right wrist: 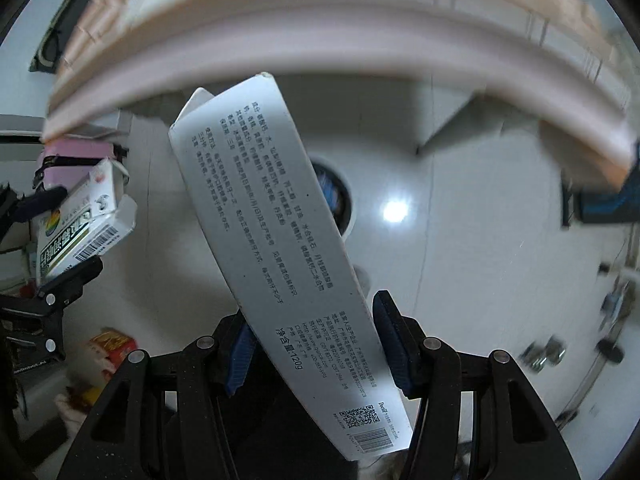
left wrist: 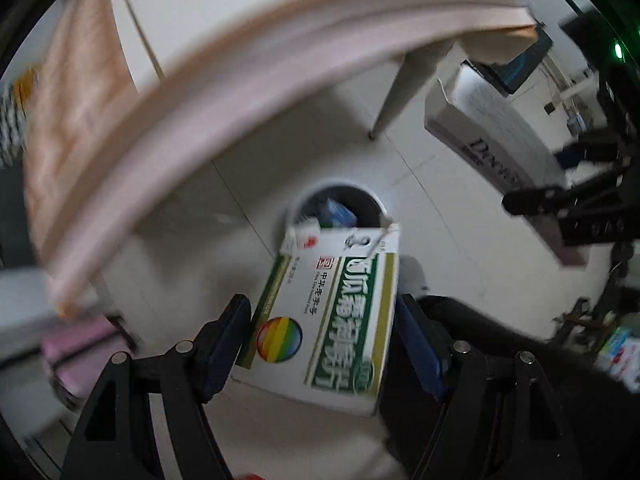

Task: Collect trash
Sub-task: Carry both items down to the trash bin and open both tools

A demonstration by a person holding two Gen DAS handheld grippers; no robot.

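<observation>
White floor tiles (left wrist: 420, 216) lie below, with a round bin (left wrist: 340, 208) on them. Pointing down over it, the left gripper (left wrist: 324, 340) clamps a green-and-white box (left wrist: 332, 320); the right gripper (right wrist: 312, 344) clamps a long grey carton (right wrist: 276, 240).

Home room: tiled floor (left wrist: 432, 216), wooden table (left wrist: 168, 92), waste bin (left wrist: 340, 200)

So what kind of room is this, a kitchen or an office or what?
Most likely a room at home: pale tiled floor, a light wooden table overhead, and a small round waste bin on the floor with packaging already inside.
</observation>
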